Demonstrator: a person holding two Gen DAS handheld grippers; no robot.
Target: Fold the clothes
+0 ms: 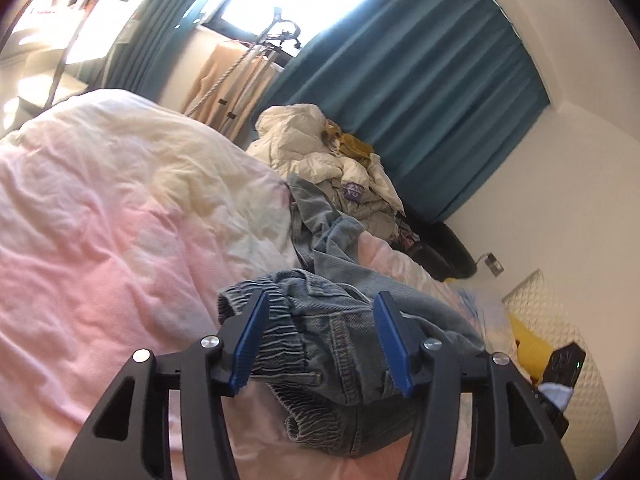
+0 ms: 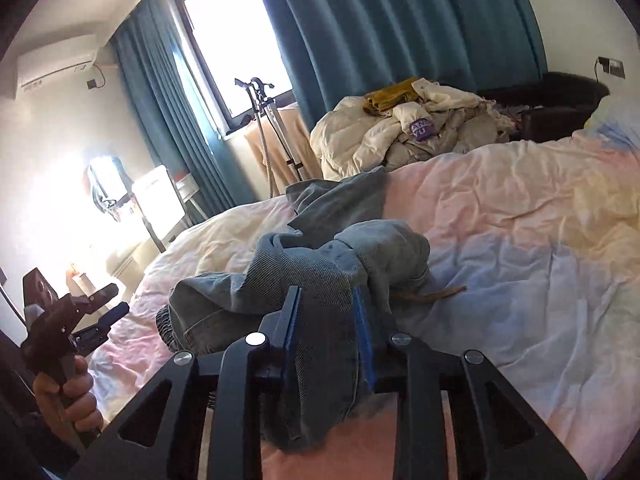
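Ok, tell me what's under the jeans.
The jeans lie bunched on the pink and white duvet, which shows all round them. A brown strip pokes out at one edge; whatever else is beneath is covered.

A pink-and-cream duvet [image 2: 520,216] covers the bed. Teal curtains [image 2: 380,32] flank a bright window [image 2: 236,36] at 12 o'clock. A garment steamer stand [image 2: 260,120] stands below the window. A wall air conditioner [image 2: 56,62] sits at 10 o'clock. A wall socket [image 1: 494,264] is at 3 o'clock in the left wrist view.
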